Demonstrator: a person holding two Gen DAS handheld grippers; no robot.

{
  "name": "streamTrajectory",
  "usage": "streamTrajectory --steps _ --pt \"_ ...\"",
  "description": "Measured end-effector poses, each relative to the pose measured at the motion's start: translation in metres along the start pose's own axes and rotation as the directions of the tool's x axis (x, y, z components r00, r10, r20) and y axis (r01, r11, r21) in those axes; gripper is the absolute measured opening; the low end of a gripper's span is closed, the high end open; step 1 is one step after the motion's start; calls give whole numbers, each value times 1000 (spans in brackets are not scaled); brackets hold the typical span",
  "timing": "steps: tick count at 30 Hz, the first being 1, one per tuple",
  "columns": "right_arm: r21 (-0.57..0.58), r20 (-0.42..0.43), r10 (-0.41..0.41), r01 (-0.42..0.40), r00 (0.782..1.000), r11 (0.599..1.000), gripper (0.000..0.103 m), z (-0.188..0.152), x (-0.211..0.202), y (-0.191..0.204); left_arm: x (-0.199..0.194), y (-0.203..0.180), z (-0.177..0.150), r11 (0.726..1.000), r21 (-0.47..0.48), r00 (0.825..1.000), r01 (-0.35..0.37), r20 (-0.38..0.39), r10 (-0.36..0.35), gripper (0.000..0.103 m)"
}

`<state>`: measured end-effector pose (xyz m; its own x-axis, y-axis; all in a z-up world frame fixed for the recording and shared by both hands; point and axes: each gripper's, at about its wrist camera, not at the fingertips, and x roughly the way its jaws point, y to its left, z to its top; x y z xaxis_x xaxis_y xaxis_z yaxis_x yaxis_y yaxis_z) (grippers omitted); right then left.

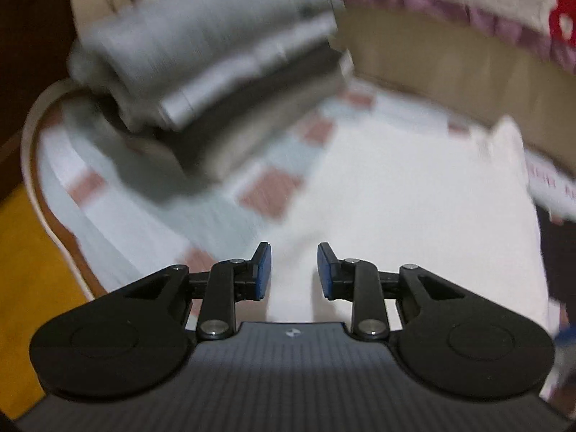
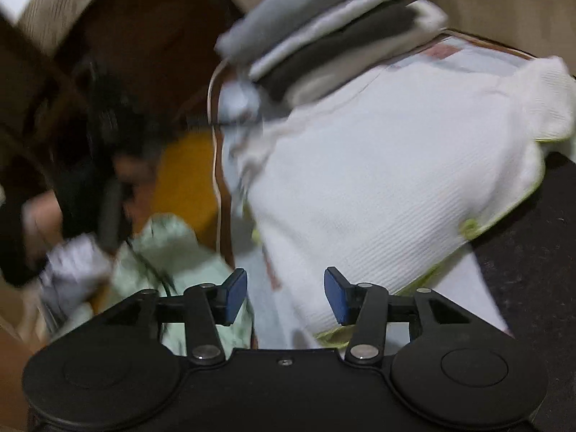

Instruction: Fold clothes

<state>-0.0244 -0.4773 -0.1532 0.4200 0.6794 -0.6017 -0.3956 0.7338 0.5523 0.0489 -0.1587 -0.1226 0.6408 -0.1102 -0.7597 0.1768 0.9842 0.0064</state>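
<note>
Garment [image 2: 378, 180] edge near table [image 2: 215, 144] rim

The right gripper [image 2: 285, 297] hangs empty, jaws apart; a white garment [image 2: 378, 187] lies just ahead; folded grey clothes [image 2: 324, 32] stacked beyond.

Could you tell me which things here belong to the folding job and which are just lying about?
Job: white garment, stack of folded grey clothes, left gripper, right gripper, both open.
Lying about: cardboard box, pale green cloth.
</note>
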Motion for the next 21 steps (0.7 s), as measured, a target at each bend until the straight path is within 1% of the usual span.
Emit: streamTrajectory --steps 1,2,3,4,6,7,9,10,11,13,16,17,18,19,20,21 --pt "29 8 25 -25 1000 999 54 2 -5 -6 7 -2 -4 999 33 1000 -13 -19 14 27" --pt "67 22 30 -32 999 997 54 3 -9 -15 14 -4 -7 997 73 999 -33 -31 35 27" --pt "115 42 11 -16 999 993 54 4 -12 -26 21 -6 -10 992 112 998 -52 -42 57 29" --pt "164 62 -15 4 998 986 54 3 -16 -38 25 -6 -11 989 133 997 -60 -42 66 29" --pt "268 97 -62 34 993 963 54 0 -22 -58 29 -6 -8 988 140 996 -69 -55 77 29" --pt "317 112 -74 35 991 948 55 -3 -24 -66 30 -9 -8 985 153 995 -78 -57 87 29" --pt "403 138 -70 8 988 915 55 -9 -27 -79 34 -15 -7 978 187 993 -95 -56 108 29" --pt "433 145 -56 -12 988 901 55 -12 -27 -82 34 -15 -6 978 178 991 -107 -59 119 30" --pt "456 150 -41 -33 988 889 55 -14 -26 -84 33 -13 -4 980 158 989 -120 -65 131 31" --pt "474 131 -6 -57 991 879 56 -18 -18 -81 31 -10 -1 982 117 985 -146 -78 155 33" --pt "487 84 42 -78 996 870 58 -20 -3 -75 14 8 0 989 -27 984 -145 -107 141 35" --pt "483 59 52 -74 997 872 58 -21 3 -73 8 15 -1 989 -88 987 -119 -115 108 37" --pt "481 35 57 -66 998 874 59 -22 8 -70 3 25 -4 983 -164 990 -80 -131 59 43" --pt "480 11 59 -57 998 875 59 -24 12 -68 -1 35 -7 968 -246 989 -43 -149 6 48" --pt "482 -7 60 -49 998 875 59 -27 15 -66 -3 44 -11 946 -325 985 -21 -167 -36 51" --pt "493 -19 62 -45 998 869 59 -29 18 -65 -3 53 -17 907 -422 979 -4 -189 -83 54"
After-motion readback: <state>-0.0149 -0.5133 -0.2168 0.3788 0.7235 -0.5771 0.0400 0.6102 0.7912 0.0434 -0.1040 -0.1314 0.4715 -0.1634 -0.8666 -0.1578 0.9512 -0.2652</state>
